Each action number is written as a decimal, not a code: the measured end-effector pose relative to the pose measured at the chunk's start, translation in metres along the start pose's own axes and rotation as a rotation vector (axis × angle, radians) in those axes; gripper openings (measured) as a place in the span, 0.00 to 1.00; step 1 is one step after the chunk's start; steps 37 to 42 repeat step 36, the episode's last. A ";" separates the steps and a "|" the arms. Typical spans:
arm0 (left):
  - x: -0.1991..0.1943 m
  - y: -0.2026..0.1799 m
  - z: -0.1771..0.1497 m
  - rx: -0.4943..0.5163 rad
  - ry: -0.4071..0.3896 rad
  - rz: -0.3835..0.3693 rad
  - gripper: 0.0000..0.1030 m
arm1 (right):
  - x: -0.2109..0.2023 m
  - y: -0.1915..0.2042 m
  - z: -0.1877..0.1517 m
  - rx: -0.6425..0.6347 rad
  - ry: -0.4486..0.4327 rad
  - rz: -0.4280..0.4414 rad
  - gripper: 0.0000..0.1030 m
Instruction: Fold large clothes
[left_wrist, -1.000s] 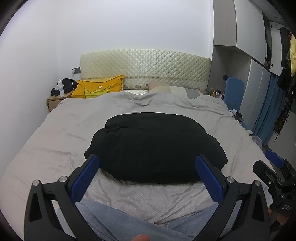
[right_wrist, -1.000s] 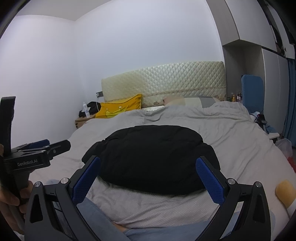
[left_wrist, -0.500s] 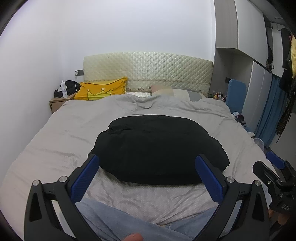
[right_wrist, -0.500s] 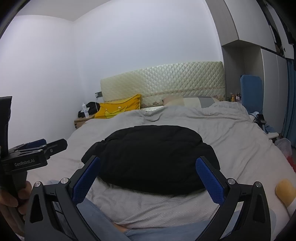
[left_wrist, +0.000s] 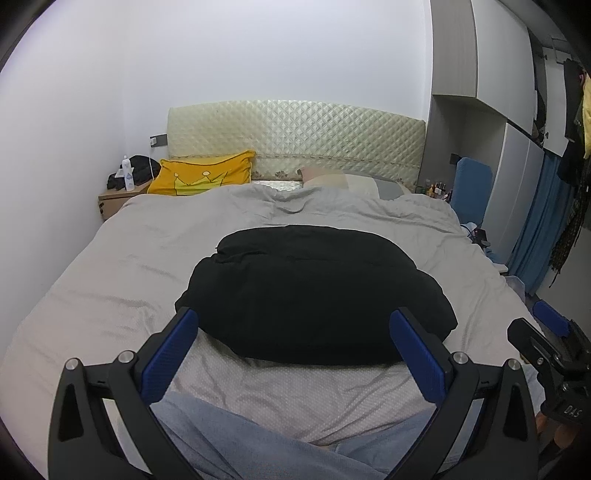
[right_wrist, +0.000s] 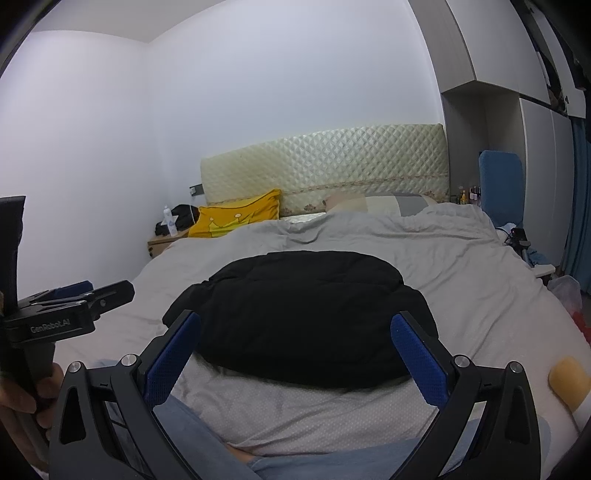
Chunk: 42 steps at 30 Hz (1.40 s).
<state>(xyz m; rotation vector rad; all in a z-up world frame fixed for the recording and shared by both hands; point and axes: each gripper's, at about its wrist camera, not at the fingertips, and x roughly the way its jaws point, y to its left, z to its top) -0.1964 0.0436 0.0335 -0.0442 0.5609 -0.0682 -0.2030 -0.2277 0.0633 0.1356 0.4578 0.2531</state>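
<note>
Black padded jacket (left_wrist: 314, 291) folded on grey duvet (left_wrist: 147, 266): likely soft, bulky, light, best pinched at its near hem; left gripper (left_wrist: 295, 347) and right gripper (right_wrist: 295, 349) spread, empty.

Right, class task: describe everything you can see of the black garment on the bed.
The black garment is a large, puffy, matte piece, apparently padded, with faint quilted seams across the top. It lies folded into a rounded, compact bundle in the middle of the grey bed cover, its near edge on a dotted sheet. Nothing else touches it: both sets of tongs are open, short of it.
</note>
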 end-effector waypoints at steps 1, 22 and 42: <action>0.000 0.000 0.000 0.001 -0.001 0.000 1.00 | 0.000 0.000 0.000 0.001 0.000 0.001 1.00; -0.006 0.003 0.002 -0.010 0.009 -0.018 1.00 | -0.001 0.001 -0.001 0.005 -0.004 -0.002 1.00; -0.005 0.004 0.001 -0.015 0.011 -0.017 1.00 | 0.000 0.003 -0.001 0.006 -0.005 0.001 1.00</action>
